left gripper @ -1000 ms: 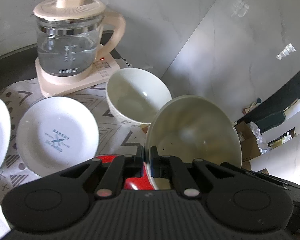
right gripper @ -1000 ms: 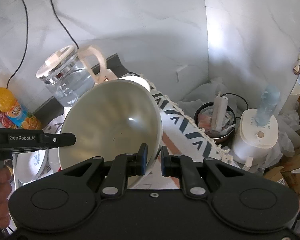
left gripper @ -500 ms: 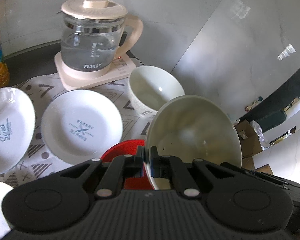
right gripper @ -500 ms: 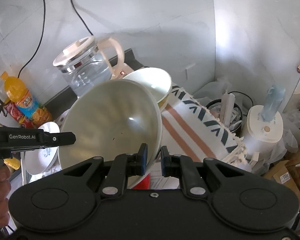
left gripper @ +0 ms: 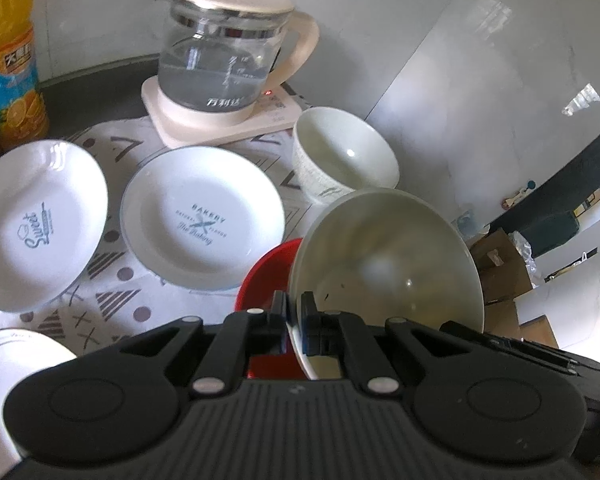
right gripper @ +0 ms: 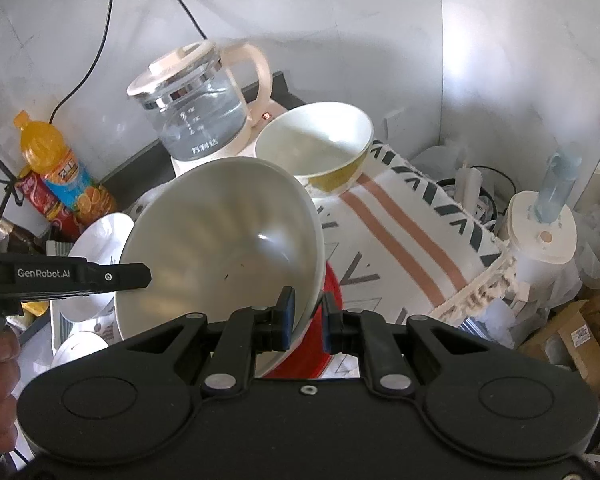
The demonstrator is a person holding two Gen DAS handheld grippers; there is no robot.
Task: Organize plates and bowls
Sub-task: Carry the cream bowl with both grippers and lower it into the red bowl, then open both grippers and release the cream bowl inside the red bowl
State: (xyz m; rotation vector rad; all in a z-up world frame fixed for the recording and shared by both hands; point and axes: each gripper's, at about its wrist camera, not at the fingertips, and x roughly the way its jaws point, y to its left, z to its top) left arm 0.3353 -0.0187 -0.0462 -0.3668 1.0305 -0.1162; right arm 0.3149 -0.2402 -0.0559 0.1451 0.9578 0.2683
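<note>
Both grippers hold one large cream bowl [left gripper: 384,264] tilted in the air. My left gripper [left gripper: 295,320] is shut on its left rim. My right gripper [right gripper: 307,318] is shut on its right rim; the bowl also shows in the right wrist view [right gripper: 224,248]. A red bowl [left gripper: 266,280] sits on the patterned cloth right under it, also seen in the right wrist view [right gripper: 332,284]. A smaller white bowl [left gripper: 342,156] stands behind, near the kettle. Two white printed plates [left gripper: 202,216] [left gripper: 36,220] lie to the left.
A glass kettle [left gripper: 224,52] on its cream base stands at the back. An orange drink bottle [left gripper: 8,60] stands back left. Another white dish [left gripper: 8,364] lies at front left. The table's right edge drops to cluttered containers [right gripper: 540,232] and boxes.
Both grippers with the cream bowl have moved back and lower, toward the red bowl. The kettle, plates and bottle have shifted right and further into view.
</note>
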